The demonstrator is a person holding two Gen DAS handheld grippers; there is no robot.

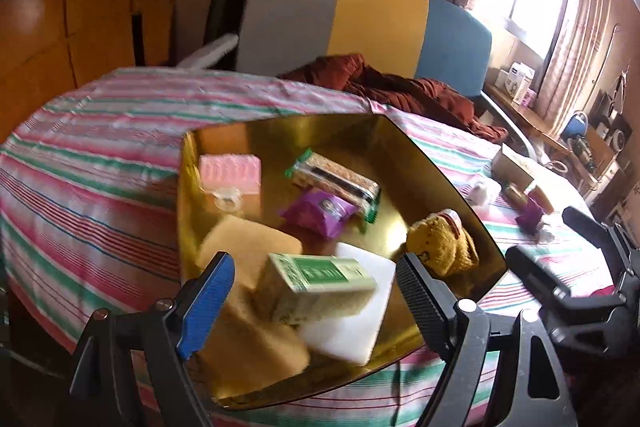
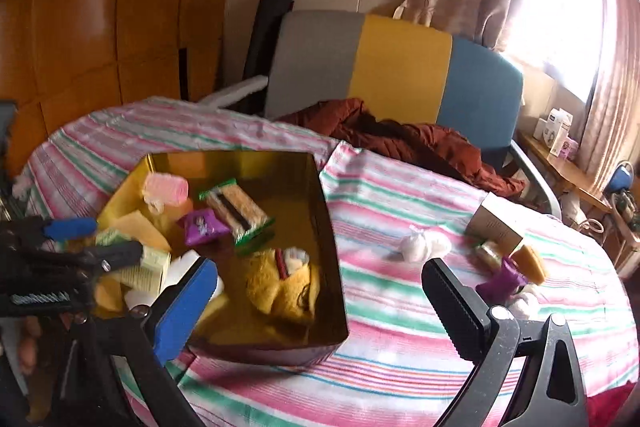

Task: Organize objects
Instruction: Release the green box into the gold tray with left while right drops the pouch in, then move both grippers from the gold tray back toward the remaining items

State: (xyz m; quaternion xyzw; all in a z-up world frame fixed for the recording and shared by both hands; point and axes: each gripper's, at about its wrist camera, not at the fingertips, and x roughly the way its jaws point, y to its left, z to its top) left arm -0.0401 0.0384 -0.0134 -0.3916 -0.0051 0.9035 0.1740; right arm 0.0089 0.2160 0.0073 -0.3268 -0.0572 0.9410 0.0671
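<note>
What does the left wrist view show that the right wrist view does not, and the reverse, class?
Only the left wrist view: the white block almost whole under the green-and-white carton, and the right gripper seen from outside.

Only the right wrist view: the left gripper from outside, over the tray's near corner, and the wide bare striped cloth right of the tray.

Both: the gold tray holding a yellow plush toy, a purple packet, a pink pack; loose items still on the cloth.
</note>
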